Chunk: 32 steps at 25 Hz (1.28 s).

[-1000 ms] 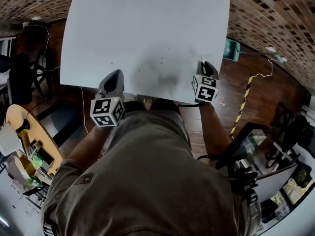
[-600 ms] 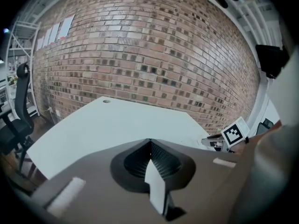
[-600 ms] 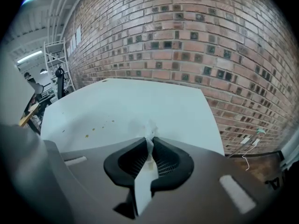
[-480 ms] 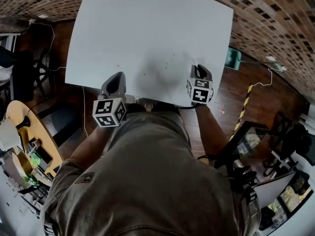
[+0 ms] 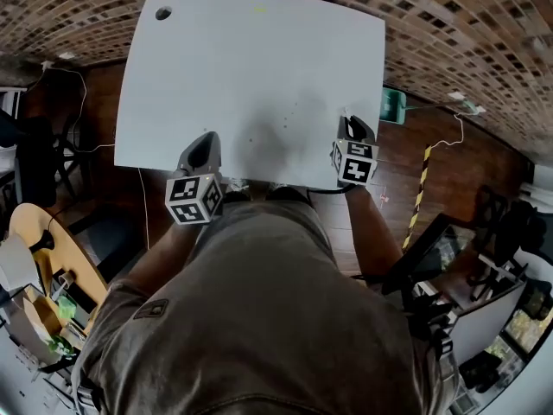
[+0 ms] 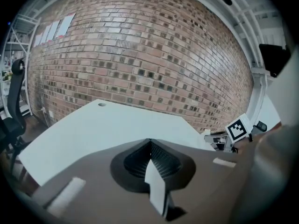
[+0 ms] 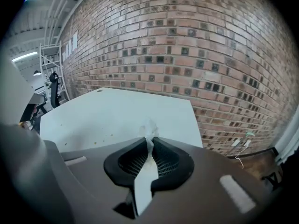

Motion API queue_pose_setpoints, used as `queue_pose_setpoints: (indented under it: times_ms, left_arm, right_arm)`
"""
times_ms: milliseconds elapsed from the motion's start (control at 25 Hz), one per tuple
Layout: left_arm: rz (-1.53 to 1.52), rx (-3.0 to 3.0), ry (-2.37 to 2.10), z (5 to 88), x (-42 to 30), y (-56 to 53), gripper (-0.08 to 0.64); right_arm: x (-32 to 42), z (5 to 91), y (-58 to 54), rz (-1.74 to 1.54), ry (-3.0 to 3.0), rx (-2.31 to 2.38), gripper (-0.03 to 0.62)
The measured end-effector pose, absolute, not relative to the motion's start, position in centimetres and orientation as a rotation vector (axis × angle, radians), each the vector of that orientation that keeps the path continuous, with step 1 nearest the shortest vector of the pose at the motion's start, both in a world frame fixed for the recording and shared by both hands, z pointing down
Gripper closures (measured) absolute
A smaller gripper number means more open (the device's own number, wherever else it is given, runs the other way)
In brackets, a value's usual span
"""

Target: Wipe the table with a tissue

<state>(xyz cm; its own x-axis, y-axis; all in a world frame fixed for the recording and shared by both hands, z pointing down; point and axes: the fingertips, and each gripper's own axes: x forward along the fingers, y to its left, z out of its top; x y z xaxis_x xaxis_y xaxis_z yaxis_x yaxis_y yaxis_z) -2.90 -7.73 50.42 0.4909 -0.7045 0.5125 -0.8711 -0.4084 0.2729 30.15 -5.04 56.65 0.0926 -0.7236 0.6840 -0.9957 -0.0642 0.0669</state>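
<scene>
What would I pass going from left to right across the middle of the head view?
Black chair → left gripper → right gripper pinching a tissue → green object on the floor → yellow-black striped strip.

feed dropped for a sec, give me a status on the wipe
Left gripper shut, empty, at the table near edge. Right gripper shut on tissue, over the table. Specks ahead; nothing in the way.

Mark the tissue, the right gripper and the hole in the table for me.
tissue (image 7: 149, 129): right gripper view, the white tuft past the jaws.
right gripper (image 5: 348, 121): head view, between its fingertips.
hole (image 5: 162, 13): head view, its dark centre.
</scene>
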Motion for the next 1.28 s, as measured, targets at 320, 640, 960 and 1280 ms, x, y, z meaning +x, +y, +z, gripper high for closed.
queue_pose_setpoints:
  times_ms: [320,640,960,1280]
  left_arm:
    - [0.397,2.304,-1.183,50.0,-4.1,-8.7,0.558]
    - [0.416,2.309,-1.158,50.4,-6.1,-9.3,0.558]
    - [0.472,2.267,-1.209,50.7,-6.3,-9.2,0.558]
    - [0.493,2.228,-1.247,51.6,-6.9,-9.5,0.558]
  right_arm:
    - [32.3,54.1,-1.5,0.708,-1.529,2.037,0.548]
    - [31.0,55.5,-0.5,0.788,-1.499,2.048,0.547]
    - [31.1,59.6,-3.0,0.851,-1.506,1.941,0.548]
    - [29.3,61.2,-5.3,0.842,-1.547,1.857,0.547]
